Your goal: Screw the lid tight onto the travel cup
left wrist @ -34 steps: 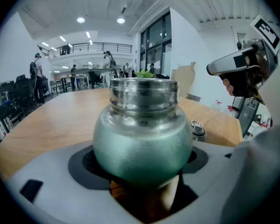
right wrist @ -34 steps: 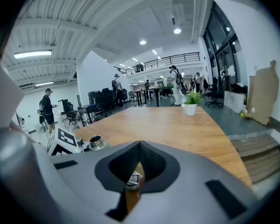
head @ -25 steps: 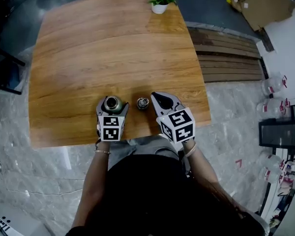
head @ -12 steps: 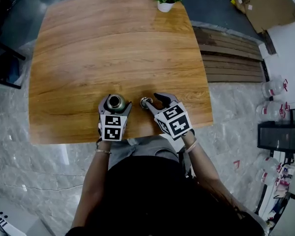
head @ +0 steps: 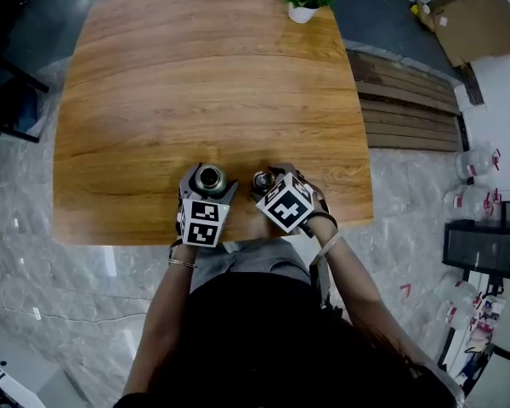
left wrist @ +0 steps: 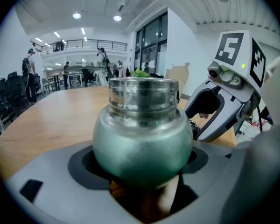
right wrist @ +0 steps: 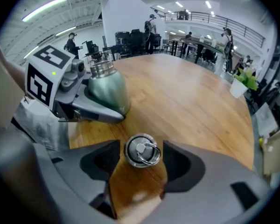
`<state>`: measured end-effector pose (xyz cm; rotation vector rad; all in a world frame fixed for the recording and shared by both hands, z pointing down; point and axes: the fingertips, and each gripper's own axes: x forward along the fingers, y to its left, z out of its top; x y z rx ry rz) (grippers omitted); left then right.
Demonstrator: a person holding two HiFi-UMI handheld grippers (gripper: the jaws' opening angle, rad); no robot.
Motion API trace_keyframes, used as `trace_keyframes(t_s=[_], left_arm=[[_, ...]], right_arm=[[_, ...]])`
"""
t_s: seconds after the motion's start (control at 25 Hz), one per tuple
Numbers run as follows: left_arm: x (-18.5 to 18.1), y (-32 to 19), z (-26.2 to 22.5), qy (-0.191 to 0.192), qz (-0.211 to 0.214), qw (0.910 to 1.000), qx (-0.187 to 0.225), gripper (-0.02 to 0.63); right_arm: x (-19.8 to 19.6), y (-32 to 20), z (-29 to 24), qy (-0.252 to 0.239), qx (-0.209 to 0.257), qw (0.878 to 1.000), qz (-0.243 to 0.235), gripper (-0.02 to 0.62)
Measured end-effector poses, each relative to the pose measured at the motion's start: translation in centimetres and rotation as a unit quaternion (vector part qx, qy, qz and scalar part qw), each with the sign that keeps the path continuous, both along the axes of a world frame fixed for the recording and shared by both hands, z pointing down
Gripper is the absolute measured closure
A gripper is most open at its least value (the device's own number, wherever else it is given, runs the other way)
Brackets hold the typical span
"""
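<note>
— travel cup (left wrist: 142, 139), where do we have it?
— lower centre of the head view, upright on the surface (head: 195, 83), clamped in our left gripper (left wrist: 141, 164); mouth open, contents unseen. the lid (right wrist: 141, 149) lies beside it, untouched between the just-opened, wide jaws of our right gripper (right wrist: 141, 166). small, hard, likely slick: we'd pinch its rim.

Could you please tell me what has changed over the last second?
The right gripper swung in and down over the lid, its fingers just opening; the lid now stands between them on the table, not gripped. The left gripper stayed shut on the travel cup, which kept its place.
</note>
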<state>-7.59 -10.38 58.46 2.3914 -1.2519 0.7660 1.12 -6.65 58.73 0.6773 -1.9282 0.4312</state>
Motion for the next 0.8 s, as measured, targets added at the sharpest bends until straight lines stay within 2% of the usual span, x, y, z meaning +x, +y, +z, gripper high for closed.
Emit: trace_keyframes(t_s=[0.36,0.6,0.8], left_arm=[[0.3,0.3,0.1,-0.017,0.019,0.9997,0.006,0.202],[0.2,0.3,0.1,-0.011,0.018,0.9998,0.008,0.202],[0.1,0.1,0.0,0.003,0.009,0.9999,0.006,0.202]], right_arm=[[-0.1,-0.1,1.6,0.045,-0.027,0.998,-0.043,0.325],[-0.2,0.5,1.7,0.061,-0.041,0.994,-0.081,0.325],[-0.1,-0.3,0.2,0.046,-0.019,0.997,-0.066,0.326]])
